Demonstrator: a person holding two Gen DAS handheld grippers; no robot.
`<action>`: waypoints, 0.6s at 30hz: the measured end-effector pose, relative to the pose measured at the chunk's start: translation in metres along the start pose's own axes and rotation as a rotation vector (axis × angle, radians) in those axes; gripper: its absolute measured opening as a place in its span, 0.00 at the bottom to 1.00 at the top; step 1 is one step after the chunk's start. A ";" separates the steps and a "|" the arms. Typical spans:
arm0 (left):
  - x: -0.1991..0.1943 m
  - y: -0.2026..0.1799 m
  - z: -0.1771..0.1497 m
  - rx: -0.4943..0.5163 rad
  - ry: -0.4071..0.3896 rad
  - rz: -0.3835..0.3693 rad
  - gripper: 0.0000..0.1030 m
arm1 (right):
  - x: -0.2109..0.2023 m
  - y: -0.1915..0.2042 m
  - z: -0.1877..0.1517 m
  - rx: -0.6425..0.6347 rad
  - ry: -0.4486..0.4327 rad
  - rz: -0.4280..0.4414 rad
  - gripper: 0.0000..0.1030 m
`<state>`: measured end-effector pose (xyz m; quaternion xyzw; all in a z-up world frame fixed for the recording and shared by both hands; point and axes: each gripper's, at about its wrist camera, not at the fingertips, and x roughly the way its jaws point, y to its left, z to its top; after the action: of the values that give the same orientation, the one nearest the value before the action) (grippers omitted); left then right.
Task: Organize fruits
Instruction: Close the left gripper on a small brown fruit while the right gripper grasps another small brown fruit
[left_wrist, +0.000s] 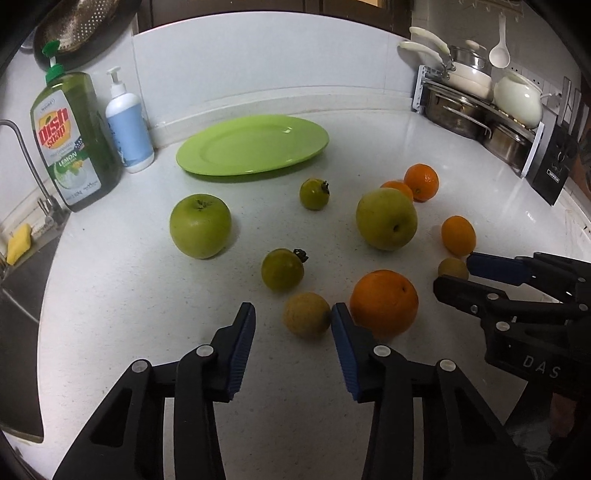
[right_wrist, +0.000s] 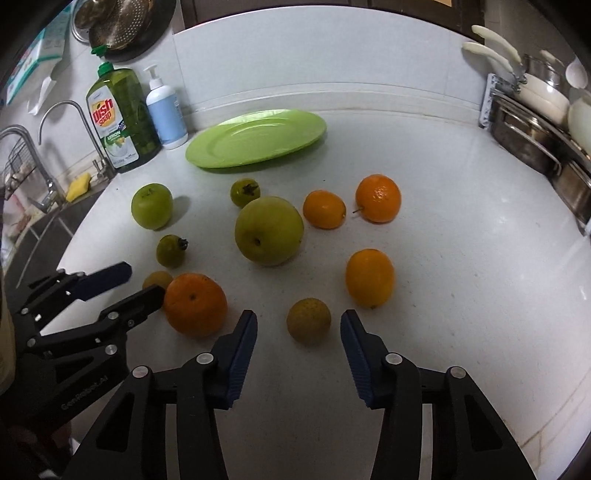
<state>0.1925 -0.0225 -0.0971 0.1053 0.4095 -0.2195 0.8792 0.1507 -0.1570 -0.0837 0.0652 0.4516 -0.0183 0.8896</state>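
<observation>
A green plate (left_wrist: 255, 144) lies at the back of the white counter; it also shows in the right wrist view (right_wrist: 258, 136). Loose fruit lies in front of it: two green apples (left_wrist: 200, 226) (left_wrist: 386, 218), two small green fruits (left_wrist: 282, 268), several oranges (left_wrist: 384, 302) and two small brownish fruits. My left gripper (left_wrist: 293, 325) is open, with a brownish fruit (left_wrist: 306, 314) just ahead between its fingertips. My right gripper (right_wrist: 298, 330) is open around the other brownish fruit (right_wrist: 308, 321), which rests on the counter.
A dish soap bottle (left_wrist: 72, 144) and a white pump bottle (left_wrist: 128, 125) stand at the back left beside the sink (left_wrist: 22, 280). A rack of pots (left_wrist: 480, 107) stands at the back right. A colander (right_wrist: 122, 22) hangs above the bottles.
</observation>
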 end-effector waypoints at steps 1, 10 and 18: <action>0.000 0.000 0.000 -0.001 0.001 -0.003 0.39 | 0.003 0.000 0.001 -0.003 0.007 0.008 0.45; 0.009 0.001 0.002 -0.024 0.031 -0.037 0.28 | 0.013 -0.002 0.003 -0.007 0.038 0.018 0.33; 0.002 0.003 0.005 -0.034 0.021 -0.032 0.28 | 0.011 -0.001 0.004 -0.020 0.039 0.024 0.27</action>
<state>0.1991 -0.0222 -0.0954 0.0860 0.4239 -0.2254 0.8730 0.1606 -0.1579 -0.0901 0.0618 0.4683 -0.0019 0.8814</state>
